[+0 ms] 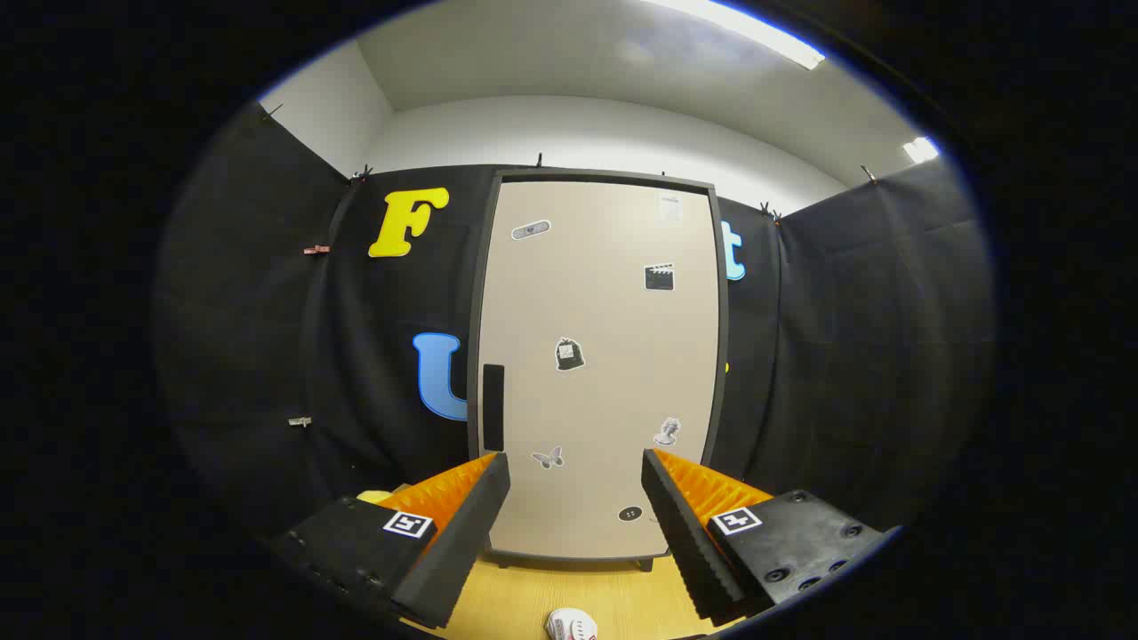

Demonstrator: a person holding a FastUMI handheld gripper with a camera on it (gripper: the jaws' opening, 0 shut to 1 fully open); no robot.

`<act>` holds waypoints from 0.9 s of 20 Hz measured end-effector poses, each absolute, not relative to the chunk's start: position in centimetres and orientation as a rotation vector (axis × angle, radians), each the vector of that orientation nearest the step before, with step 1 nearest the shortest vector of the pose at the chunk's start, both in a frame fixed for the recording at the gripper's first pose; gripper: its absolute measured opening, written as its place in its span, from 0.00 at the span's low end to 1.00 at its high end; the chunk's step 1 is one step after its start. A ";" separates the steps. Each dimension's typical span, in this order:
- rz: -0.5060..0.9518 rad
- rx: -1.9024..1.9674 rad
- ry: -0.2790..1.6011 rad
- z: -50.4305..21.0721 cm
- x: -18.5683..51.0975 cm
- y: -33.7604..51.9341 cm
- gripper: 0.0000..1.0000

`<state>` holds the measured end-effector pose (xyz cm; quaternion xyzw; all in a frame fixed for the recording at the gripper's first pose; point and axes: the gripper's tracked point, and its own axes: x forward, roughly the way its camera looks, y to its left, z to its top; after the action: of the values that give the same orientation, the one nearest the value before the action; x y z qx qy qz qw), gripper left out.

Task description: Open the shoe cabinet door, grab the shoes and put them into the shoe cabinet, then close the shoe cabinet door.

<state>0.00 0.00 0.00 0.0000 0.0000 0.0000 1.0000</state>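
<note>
The shoe cabinet (597,373) stands upright beyond the gripper (576,471), its long axis vertical and its beige door (605,311) closed, flat toward the camera inside a dark frame. A dark vertical handle (493,407) sits low along the door's left edge, just ahead of the left finger's tip. Small stickers (570,354) are scattered over the door; their pictures are too small to make out. The gripper's jaws are spread wide and hold nothing, with the lower part of the door seen in the gap between them. The cabinet's lower corners are hidden behind the fingers. On the wooden floor (524,604) between the fingers, close below the camera, lies a white shoe (571,625) with reddish marks; most of it is cut off, so which way it points cannot be told.
</note>
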 end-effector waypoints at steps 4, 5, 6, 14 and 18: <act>0.008 0.011 -0.010 0.5 -0.7 0.0 0.98; 0.012 0.007 -0.013 0.6 -1.0 0.0 0.98; 0.015 0.005 -0.018 0.8 -1.3 0.0 0.98; -0.006 0.017 -0.045 2.1 -2.1 0.1 0.98; -0.031 0.024 -0.046 2.0 -1.0 1.3 0.98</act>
<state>-1.04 1.26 1.98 0.0121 -0.0232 -0.0155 0.9995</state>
